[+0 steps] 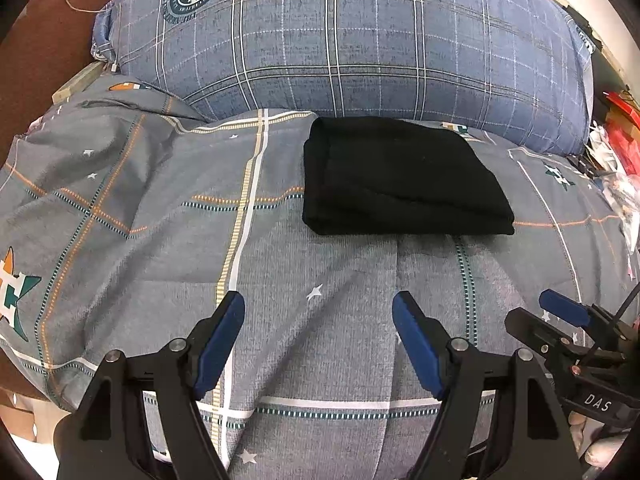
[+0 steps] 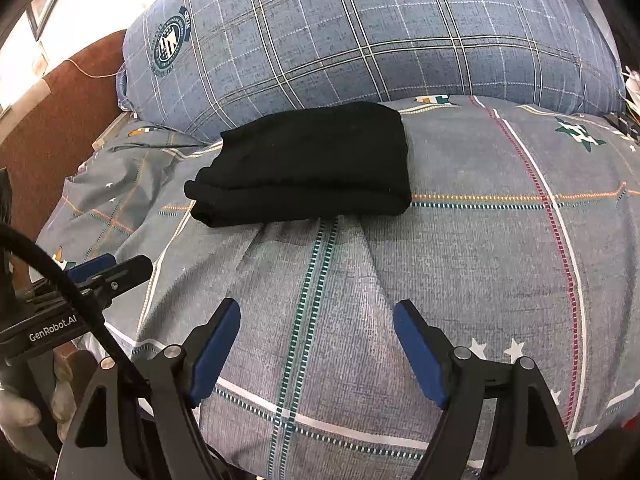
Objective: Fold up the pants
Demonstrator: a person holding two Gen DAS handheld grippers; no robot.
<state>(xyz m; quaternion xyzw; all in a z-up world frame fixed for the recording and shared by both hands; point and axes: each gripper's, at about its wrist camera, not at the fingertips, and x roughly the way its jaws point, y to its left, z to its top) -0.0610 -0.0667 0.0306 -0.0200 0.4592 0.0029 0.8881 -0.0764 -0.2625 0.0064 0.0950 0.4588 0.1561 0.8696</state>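
The black pants (image 1: 400, 180) lie folded into a compact rectangle on the grey plaid bedsheet (image 1: 160, 220), just in front of the pillow; they also show in the right wrist view (image 2: 308, 164). My left gripper (image 1: 318, 308) is open and empty, held well short of the pants. My right gripper (image 2: 316, 316) is open and empty too, also well back from them. The right gripper shows at the lower right of the left wrist view (image 1: 560, 316), and the left gripper at the left edge of the right wrist view (image 2: 108, 268).
A large blue plaid pillow (image 1: 360, 40) stands behind the pants. A brown headboard (image 1: 48, 40) is at the far left. Red and white clutter (image 1: 616, 140) lies off the bed's right side. The sheet (image 2: 500, 260) is wrinkled near the grippers.
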